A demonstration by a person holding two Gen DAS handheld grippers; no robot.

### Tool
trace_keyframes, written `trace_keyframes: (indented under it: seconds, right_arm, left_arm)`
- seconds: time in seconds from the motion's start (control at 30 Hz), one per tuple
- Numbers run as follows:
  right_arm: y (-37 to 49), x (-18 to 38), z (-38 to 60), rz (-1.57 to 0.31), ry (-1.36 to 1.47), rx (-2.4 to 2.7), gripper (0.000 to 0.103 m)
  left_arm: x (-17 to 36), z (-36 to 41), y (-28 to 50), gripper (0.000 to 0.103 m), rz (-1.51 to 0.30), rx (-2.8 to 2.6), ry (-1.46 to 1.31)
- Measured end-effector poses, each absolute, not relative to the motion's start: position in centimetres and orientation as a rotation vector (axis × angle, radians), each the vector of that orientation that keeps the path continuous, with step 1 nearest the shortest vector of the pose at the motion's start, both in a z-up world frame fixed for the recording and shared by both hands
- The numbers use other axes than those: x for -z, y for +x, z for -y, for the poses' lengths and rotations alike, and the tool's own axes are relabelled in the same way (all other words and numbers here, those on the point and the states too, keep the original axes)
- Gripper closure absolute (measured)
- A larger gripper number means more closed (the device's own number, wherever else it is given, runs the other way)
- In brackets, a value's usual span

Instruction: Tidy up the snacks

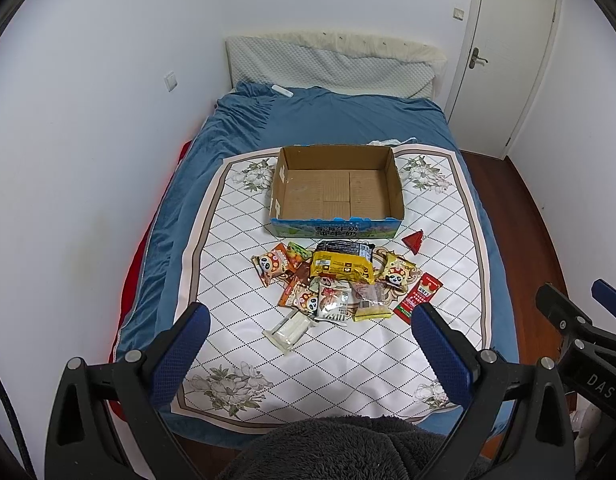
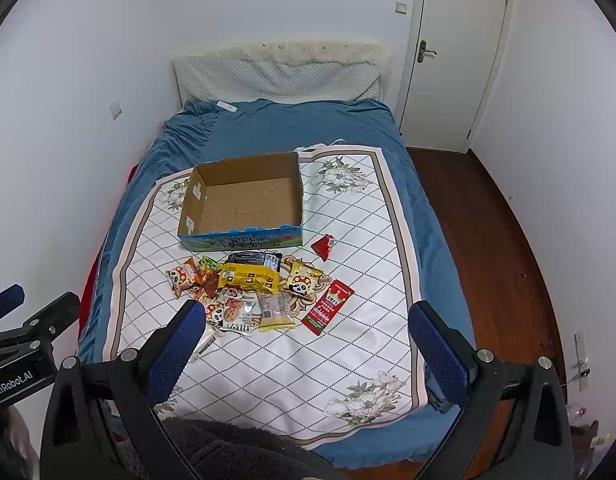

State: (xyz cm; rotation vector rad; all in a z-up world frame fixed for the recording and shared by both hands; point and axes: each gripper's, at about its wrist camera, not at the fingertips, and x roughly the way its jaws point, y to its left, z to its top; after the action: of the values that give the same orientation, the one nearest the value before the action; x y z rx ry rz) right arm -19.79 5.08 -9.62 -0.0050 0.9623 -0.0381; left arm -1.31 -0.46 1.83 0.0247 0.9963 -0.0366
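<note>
Left gripper (image 1: 309,330) up over the near end of the bed (image 1: 331,116), blue fingers (image 1: 180,354) spread wide, nothing between them. Same deal with the right gripper (image 2: 306,330): spread wide, empty, hovering beside the other one. Dark fuzzy fabric (image 1: 347,448) bunched at the very bottom, right under both.

Just past that, a white quilted mat (image 1: 339,360) with a diamond pattern and flower corners, laid flat on the blue bedspread.

Snacks heaped loosely in the middle of the mat, none in the box yet. Nearest: a clear packet (image 1: 288,330) with something white inside, off the left front of the heap. Behind it a cookie pouch (image 1: 335,302), touching a clear-and-yellow packet (image 1: 371,300). Long red packet (image 1: 417,294) angled off to the right side. Two panda bags, one left (image 1: 270,266) and one right (image 1: 395,272). Big yellow bag (image 1: 341,268) on top in the middle, overlapping a black pack (image 1: 343,248) behind it. Small red triangle snack (image 1: 415,241) alone, right of the pile, near the box corner.

Further back, an open cardboard box (image 1: 393,184), upright, bare inside, blue printed front wall facing the pile.

Way back, a grey-white pillow (image 1: 331,66) against the wall, a small white remote-looking thing (image 1: 281,90) on the bedspread, and a closed white door (image 1: 507,60) to the right.
</note>
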Motion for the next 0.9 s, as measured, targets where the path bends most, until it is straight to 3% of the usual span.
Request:
trace_keyframes:
  seconds: [0.6,0.9]
  right_arm:
    - [-19.3,10.7,-5.0,-0.989,0.013,0.025,0.0]
    - [-12.7,18.6,-4.7,-1.128,0.013,-0.024,0.0]
  left_arm:
    - [-1.0,0.5,-0.7,0.0,-1.012,0.03,0.013]
    - [6.8,-0.9,5.0,0.0,-1.134,-0.061,0.018]
